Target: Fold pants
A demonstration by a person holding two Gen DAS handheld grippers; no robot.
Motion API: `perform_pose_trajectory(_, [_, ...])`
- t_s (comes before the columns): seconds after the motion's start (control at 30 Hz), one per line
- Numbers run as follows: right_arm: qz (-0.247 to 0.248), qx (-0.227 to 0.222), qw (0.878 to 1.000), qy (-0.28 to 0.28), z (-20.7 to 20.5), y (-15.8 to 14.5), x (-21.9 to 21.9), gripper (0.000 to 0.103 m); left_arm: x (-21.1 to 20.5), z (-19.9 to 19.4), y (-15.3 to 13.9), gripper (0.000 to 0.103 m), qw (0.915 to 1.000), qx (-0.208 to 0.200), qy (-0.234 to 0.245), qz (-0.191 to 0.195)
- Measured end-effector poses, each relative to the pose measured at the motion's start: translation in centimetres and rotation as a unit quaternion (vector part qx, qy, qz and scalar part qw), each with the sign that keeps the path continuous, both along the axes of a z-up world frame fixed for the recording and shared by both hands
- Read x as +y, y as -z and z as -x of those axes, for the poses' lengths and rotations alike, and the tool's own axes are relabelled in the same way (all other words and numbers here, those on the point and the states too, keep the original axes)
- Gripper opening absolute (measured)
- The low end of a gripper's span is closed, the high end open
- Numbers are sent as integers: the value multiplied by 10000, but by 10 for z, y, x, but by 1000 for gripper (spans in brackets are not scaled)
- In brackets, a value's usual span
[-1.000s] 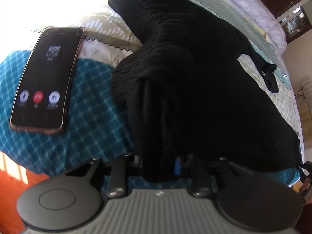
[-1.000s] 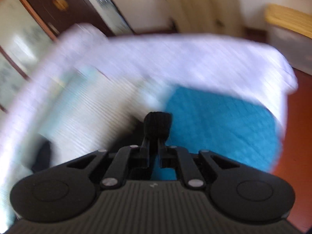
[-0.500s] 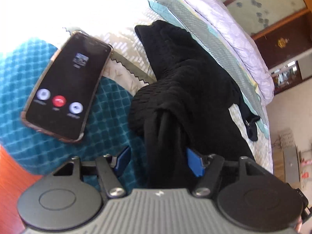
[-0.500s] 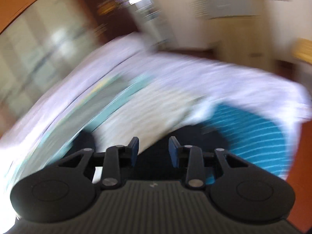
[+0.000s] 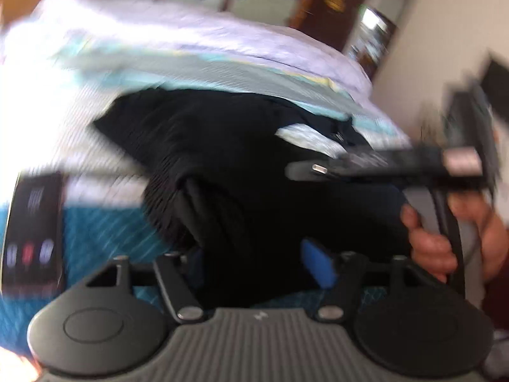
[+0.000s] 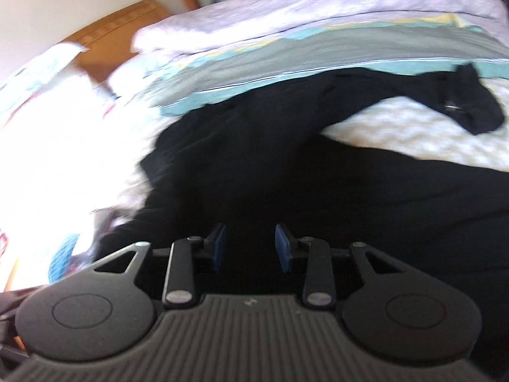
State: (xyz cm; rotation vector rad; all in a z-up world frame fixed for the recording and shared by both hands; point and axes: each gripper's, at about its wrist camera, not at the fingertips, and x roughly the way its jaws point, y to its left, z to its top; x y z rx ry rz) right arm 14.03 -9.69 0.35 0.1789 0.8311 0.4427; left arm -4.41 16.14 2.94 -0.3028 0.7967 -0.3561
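Observation:
Black pants (image 5: 241, 165) lie bunched on the bed, with a folded hem close to the camera. My left gripper (image 5: 257, 264) is open, its blue pads either side of the near fold of cloth. In the right wrist view the pants (image 6: 286, 165) spread across the bed, with a strap end (image 6: 474, 105) at the far right. My right gripper (image 6: 251, 245) is open just above the dark cloth. The right gripper (image 5: 397, 168) also shows in the left wrist view, held by a hand (image 5: 432, 248) at the right.
A phone (image 5: 31, 232) with a call screen lies on the teal quilted cover (image 5: 105, 232) at the left. A lilac duvet (image 6: 318, 9) is piled along the far side of the bed. A wooden headboard (image 6: 117, 38) stands at the back left.
Both grippers have opened and let go of the pants. The left view has swung up towards the room, and the right gripper has turned down over the pants.

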Motion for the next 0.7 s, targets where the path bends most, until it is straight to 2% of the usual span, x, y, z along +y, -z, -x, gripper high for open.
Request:
perform_pose_trajectory(0.1, [-23, -62, 9994, -337, 10, -2, 15, 38, 44, -1, 19, 71, 9935, 461, -590, 863])
perform_pose_trajectory(0.17, [-143, 8, 9988, -458, 6, -6, 24, 38, 61, 2, 22, 71, 9885, 427, -840, 1185])
perform_pose_trajectory(0.23, [-116, -48, 9977, -662, -1, -8, 36, 39, 65, 5, 22, 71, 9878, 302, -896, 1237])
perform_pose_trajectory(0.3, [-21, -211, 9947, -1007, -5, -18, 56, 41, 60, 7, 21, 71, 9891, 222, -735, 1254])
perform_pose_trajectory(0.43, [277, -684, 9778, -1963, -7, -35, 109, 43, 66, 23, 19, 71, 9900, 65, -348, 1369])
perform_pose_trajectory(0.5, [466, -589, 9693, -2343, -7, -32, 132, 47, 68, 26, 22, 71, 9898, 68, -256, 1401])
perform_pose_trajectory(0.57, [936, -347, 9641, -2461, -12, -12, 141, 47, 72, 26, 22, 71, 9888, 68, -273, 1466])
perform_pose_trajectory(0.6, [1216, -224, 9650, -2314, -11, 3, 133, 45, 73, 27, 22, 71, 9882, 70, -295, 1501])
perform_pose_trajectory(0.63, [1314, -103, 9689, -2094, -11, 14, 119, 44, 74, 26, 22, 71, 9876, 74, -323, 1537])
perform_pose_trajectory(0.67, [1293, 45, 9755, -1782, -15, 24, 102, 38, 76, 25, 20, 71, 9867, 78, -339, 1587])
perform_pose_trajectory(0.7, [1209, 323, 9824, -1386, -7, 34, 70, 14, 76, 21, 20, 72, 9857, 89, -333, 1648])
